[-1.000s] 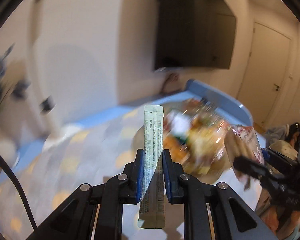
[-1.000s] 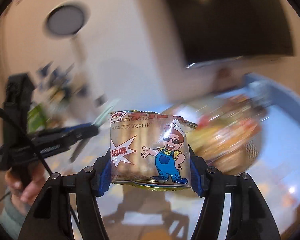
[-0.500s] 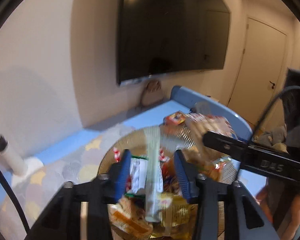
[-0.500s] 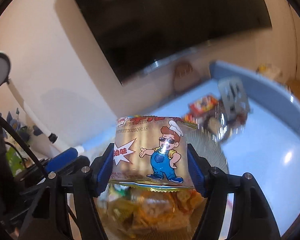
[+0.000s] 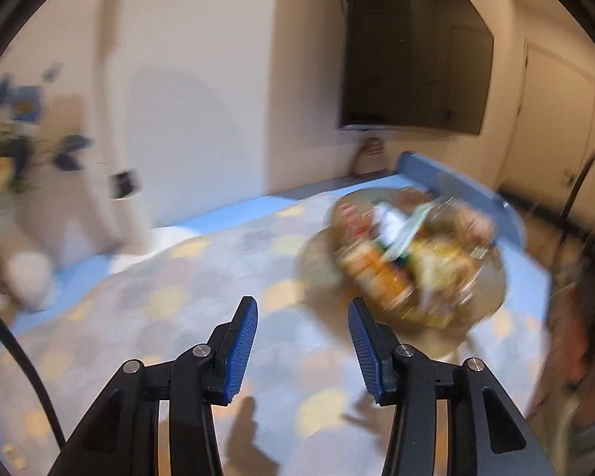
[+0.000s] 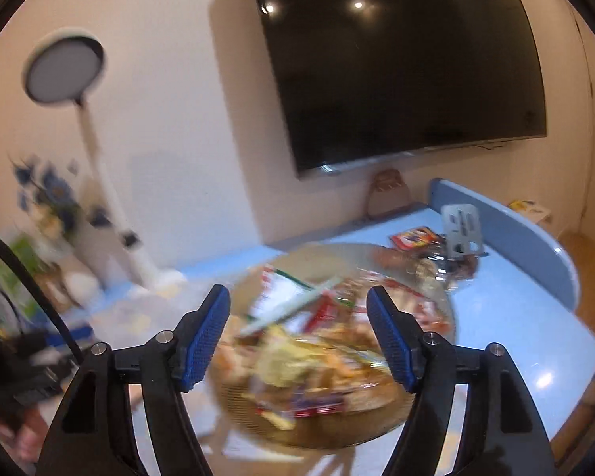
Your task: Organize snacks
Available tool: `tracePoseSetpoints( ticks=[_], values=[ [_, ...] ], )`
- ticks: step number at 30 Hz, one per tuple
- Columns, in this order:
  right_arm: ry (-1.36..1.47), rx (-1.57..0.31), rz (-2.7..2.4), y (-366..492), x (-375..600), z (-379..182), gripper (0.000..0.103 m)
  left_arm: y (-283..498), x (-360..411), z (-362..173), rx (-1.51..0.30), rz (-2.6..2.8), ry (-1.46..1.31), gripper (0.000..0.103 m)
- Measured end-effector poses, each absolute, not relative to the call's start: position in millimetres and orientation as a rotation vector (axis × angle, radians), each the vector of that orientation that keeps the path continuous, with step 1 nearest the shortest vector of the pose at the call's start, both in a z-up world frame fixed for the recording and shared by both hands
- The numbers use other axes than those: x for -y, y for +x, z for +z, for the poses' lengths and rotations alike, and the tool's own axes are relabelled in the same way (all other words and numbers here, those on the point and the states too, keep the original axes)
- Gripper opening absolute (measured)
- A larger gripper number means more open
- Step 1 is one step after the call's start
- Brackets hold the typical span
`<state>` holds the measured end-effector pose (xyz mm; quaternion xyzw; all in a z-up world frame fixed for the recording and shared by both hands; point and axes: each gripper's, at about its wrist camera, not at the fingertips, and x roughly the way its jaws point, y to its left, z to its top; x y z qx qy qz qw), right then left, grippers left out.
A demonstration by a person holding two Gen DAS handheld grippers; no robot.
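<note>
From my left gripper [image 5: 301,317] I get the patterned mat [image 5: 178,301] stretching out in front, with the bowl [image 5: 317,254] of snacks [image 5: 412,261] off to the right and farther away. That view also catches a door [image 5: 551,127] on the far right. My right gripper [image 6: 299,309] sits right above the same bowl [image 6: 436,293], so here it fills the space between the fingers, and I can see stuff the left view misses: a round lamp [image 6: 65,71] on a white pole at far left, plus a couple of loose packets [image 6: 414,236] and a grey stand [image 6: 462,228] beyond the bowl.

Both sets of jaws have just been opening and nothing sits between them now, fingers spread and empty on both sides.

Room-wise, the blue table [image 6: 515,305] has a raised blue rim [image 6: 507,226] curving round the far right; the mat to the left of the bowl is open. A big dark screen [image 6: 396,59] hangs on the wall behind.

The snacks are a blurry heap of orange, yellow, red and white wrappers, with one long pale stick packet [image 6: 293,303] lying slanted on top.
</note>
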<state>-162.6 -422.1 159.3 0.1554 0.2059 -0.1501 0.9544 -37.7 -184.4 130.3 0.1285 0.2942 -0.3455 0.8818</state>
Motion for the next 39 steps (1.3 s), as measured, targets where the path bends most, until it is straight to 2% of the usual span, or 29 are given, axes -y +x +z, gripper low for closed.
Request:
tracePoseSetpoints(
  ticks=[2,3,11,12,13,14,15,19,23,34,36,38,39],
  values=[
    [0.302,-0.404,-0.249,-166,397,160,0.093,-43,158,122,-0.591,-0.626,0.327,0.051],
    [0.289,-0.417,-0.228,-164,382,155,0.094,-46,142,113,-0.589,-0.575,0.354,0.051],
    [0.193,-0.726,0.006,-84,255,58,0.094,-24,88,52,-0.726,-0.350,0.419,0.051],
    [0.205,-0.747,0.012,-74,251,52,0.094,-17,77,47,-0.757,-0.320,0.399,0.053],
    [0.225,-0.779,0.008,-62,250,45,0.094,-10,70,42,-0.790,-0.307,0.380,0.060],
    [0.236,-0.799,0.003,-55,250,40,0.094,-2,65,37,-0.830,-0.294,0.355,0.063],
    [0.247,-0.815,-0.003,-48,251,36,0.094,7,57,31,-0.876,-0.292,0.301,0.063],
    [0.214,-0.840,-0.070,-39,253,22,0.094,21,37,17,-0.934,-0.319,0.110,0.064],
    [0.189,-0.855,-0.076,-37,249,20,0.094,19,39,16,-0.919,-0.316,0.074,0.075],
    [0.059,-0.838,-0.087,-39,227,17,0.094,18,40,17,-0.885,-0.272,0.079,0.078],
    [0.063,-0.841,-0.088,-40,228,16,0.094,18,42,14,-0.887,-0.239,0.101,0.082],
    [0.076,-0.850,-0.091,-39,230,15,0.094,19,47,12,-0.900,-0.228,0.131,0.098],
    [0.084,-0.853,-0.090,-39,231,14,0.094,21,51,9,-0.917,-0.227,0.155,0.103]
  ],
)
